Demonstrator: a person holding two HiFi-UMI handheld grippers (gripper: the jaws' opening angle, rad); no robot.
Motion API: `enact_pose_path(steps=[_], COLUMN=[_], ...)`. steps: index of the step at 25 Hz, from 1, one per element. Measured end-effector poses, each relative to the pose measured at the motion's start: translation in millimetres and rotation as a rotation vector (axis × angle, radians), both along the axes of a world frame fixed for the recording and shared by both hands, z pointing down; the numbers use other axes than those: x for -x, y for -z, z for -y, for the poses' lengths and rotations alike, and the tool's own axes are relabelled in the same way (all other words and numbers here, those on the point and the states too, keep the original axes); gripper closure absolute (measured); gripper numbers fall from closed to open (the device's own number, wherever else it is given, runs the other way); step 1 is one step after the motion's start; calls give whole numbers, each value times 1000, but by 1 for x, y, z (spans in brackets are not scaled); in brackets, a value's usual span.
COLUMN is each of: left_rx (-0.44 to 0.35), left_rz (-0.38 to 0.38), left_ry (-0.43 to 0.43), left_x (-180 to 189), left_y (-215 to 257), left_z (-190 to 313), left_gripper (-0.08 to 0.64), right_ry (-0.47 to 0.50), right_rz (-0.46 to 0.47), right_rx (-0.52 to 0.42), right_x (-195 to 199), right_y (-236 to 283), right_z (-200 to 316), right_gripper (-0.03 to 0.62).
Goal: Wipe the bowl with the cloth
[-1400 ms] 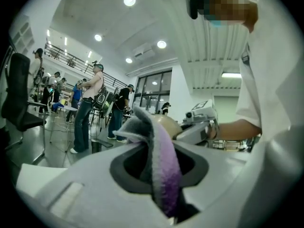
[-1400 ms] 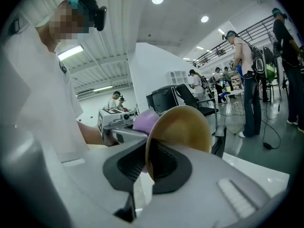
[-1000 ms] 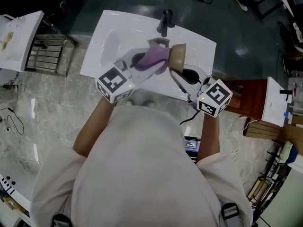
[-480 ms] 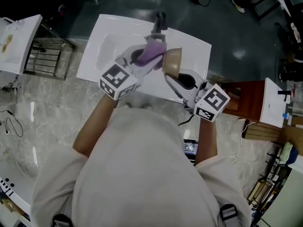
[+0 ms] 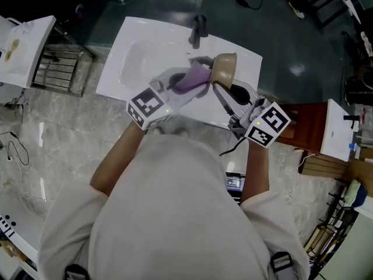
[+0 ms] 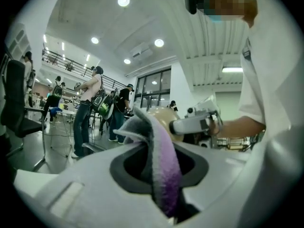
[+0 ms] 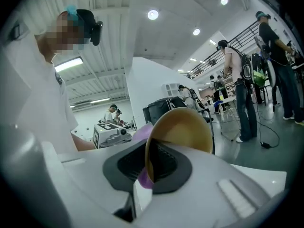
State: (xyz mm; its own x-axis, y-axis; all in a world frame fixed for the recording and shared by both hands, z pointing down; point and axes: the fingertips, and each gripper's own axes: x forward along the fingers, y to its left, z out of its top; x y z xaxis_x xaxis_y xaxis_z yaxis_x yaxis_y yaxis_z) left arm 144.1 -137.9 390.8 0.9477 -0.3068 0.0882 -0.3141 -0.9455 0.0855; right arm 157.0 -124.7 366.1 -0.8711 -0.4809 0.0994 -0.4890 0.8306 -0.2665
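Over the white sink (image 5: 134, 45) I hold a tan bowl (image 5: 224, 67) tipped on its side, with my right gripper (image 5: 220, 89) shut on its rim. The same bowl (image 7: 183, 127) stands edge-on between the jaws in the right gripper view. My left gripper (image 5: 187, 81) is shut on a purple-and-grey cloth (image 5: 192, 77), whose end presses against the bowl's left face. In the left gripper view the cloth (image 6: 164, 167) runs up between the jaws and the bowl (image 6: 164, 120) shows just behind it.
A dark faucet (image 5: 198, 29) rises at the sink's far edge. A white wire rack (image 5: 55, 66) stands to the left, a brown stand (image 5: 306, 124) to the right. Several people (image 6: 90, 108) stand in the hall behind.
The bowl has turned and shifted slightly right, so its rim now faces up. The cloth has followed it and stays against its left side.
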Motion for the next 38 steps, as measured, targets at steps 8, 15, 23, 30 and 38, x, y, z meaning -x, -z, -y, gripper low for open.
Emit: enact_pose_path(steps=[8,15,23,30,38], left_rx=[-88,-72,2,60,-52], left_rz=[0,-57,-64,-142,-117], left_ry=[38,154,144,65,83], left_x=[4,17,18,16,35], left_y=[30,39,24,28,47], left_z=[3,31,35,11,14], left_gripper=[474,474,476,476,474], right_ry=[-4,29,63,8,-39], right_rz=[-14,-53,6,5,-109], right_rx=[4,-52,-62,-71,-121], right_x=[-1,20,27,14,21], right_y=[-12,-2,13,14,17], right_z=[1,-9,-11,-1,8], right_gripper=[578,578,568,577,578])
